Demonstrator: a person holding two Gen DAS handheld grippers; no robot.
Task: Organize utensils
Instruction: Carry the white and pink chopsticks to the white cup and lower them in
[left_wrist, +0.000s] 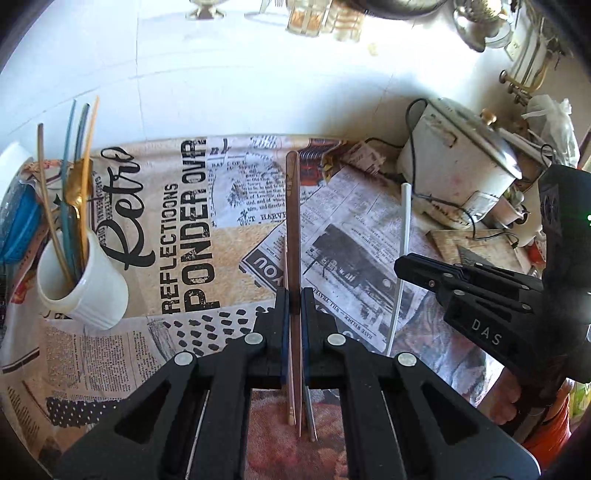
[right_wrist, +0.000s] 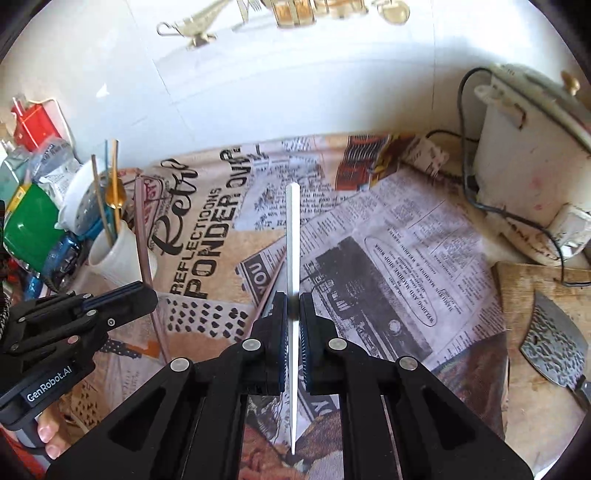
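Brown wood, long and slim, makes up the chopsticks clamped between the closed jaws of the left gripper; a few thin grey and pale sticks are seen trailing below the pads. A white chopstick, tapered to a fine point, is pinched in the closed jaws of the right gripper. Both grippers are of matt black plastic with round silver rivets and ribbed blue pads. "DAS" is printed on the side of the right gripper, "GenRobot.AI" on the left.

A white ribbed ceramic cup is stood at the left of the table, and gold, teal and tan utensils are leaned in it, along with a gold spoon. The table is covered by a printed newspaper-collage cloth, on which "Retro", "REFLECTIONS" and "PONDER OVER" can be read. At the right, a stained white rice cooker with a black cord is set near a worn wooden board, on which a hammered-steel cleaver is laid. A white wall is seen behind, with brass and glass ornaments above
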